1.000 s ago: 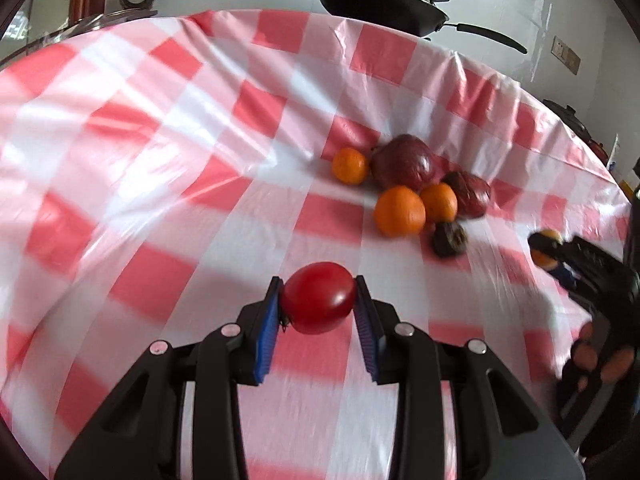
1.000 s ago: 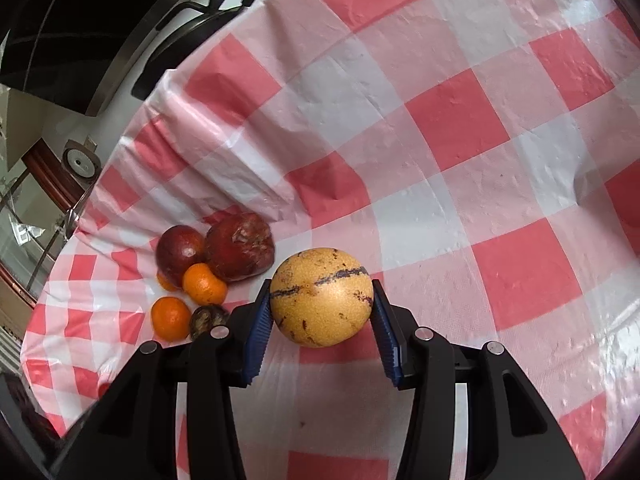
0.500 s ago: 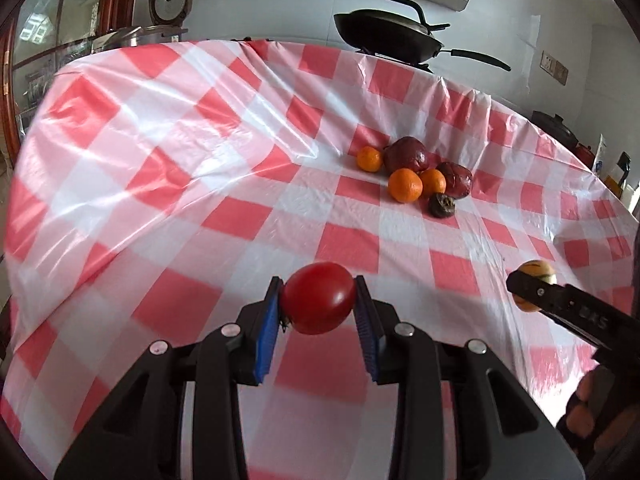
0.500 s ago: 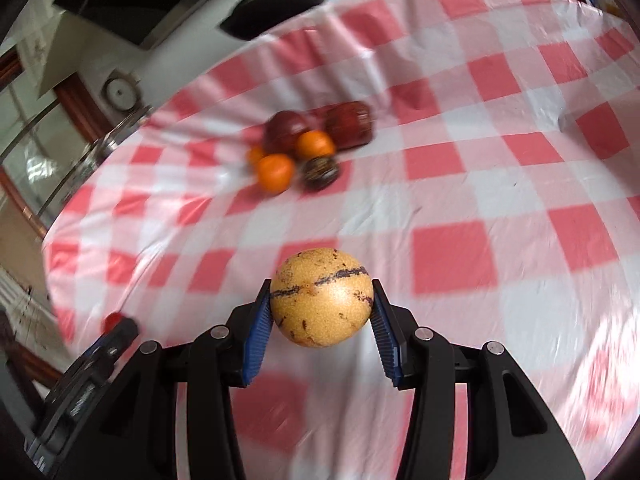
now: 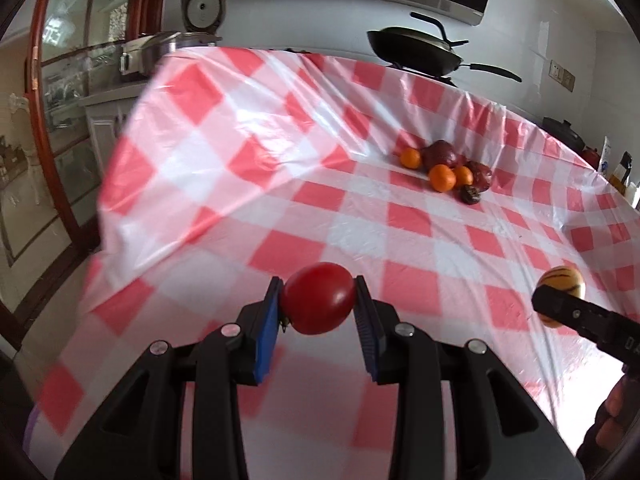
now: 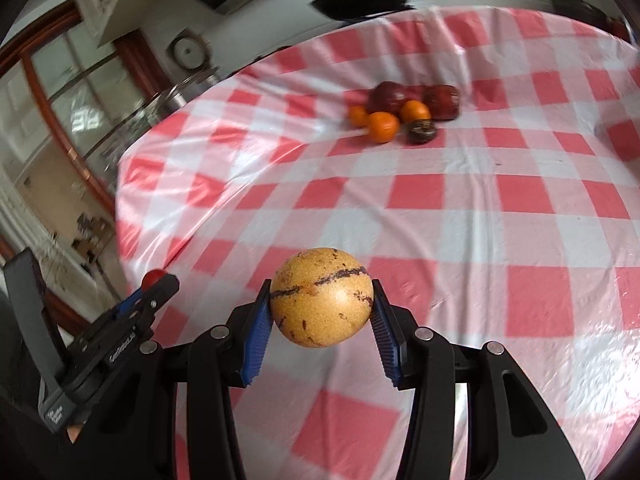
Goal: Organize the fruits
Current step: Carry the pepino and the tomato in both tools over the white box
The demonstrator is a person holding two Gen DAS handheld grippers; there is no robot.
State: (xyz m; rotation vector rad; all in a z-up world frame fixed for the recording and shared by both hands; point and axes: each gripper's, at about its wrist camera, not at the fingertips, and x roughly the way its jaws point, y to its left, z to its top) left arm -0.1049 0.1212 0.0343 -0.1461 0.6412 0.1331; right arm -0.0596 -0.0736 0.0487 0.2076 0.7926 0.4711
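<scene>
Checked cloth (image 5: 404,220) covers the whole surface, glossy and wrinkled, and it hangs over the near and left edges. Beyond its far edge stand a wok (image 5: 416,54) and a steel pot (image 5: 160,50), well clear of the work. Fruit is heaped near the far side: a pile (image 6: 400,112) of dark red fruits, three oranges and one small dark brown fruit, all touching or just beside one another. Nearer the camera, the right gripper (image 6: 322,304) has its jaws clamped on a melon (image 6: 322,298), yellow with dark streaks, held above the cloth. The left gripper (image 5: 318,300) has its jaws clamped on a tomato (image 5: 318,298), also off the cloth and close to the near left edge. Both fruits are round and smooth, gripped only at two small patches on their sides, so a tilt or a quick swing could roll either one out, and from here the tomato would likely go over the edge to the floor. The tomato is soft, and a harder squeeze would probably bruise or split it. The slick cloth is a second hazard: a fruit set down carelessly may roll on, and a nudge to the pile would scatter the oranges. No bowl or tray shows in either view, so I cannot tell where these two are meant to go. Nothing lies between the grippers and the pile; open cloth only. The two grippers sit near each other, side by side, and could knock together if both go for the same spot.
</scene>
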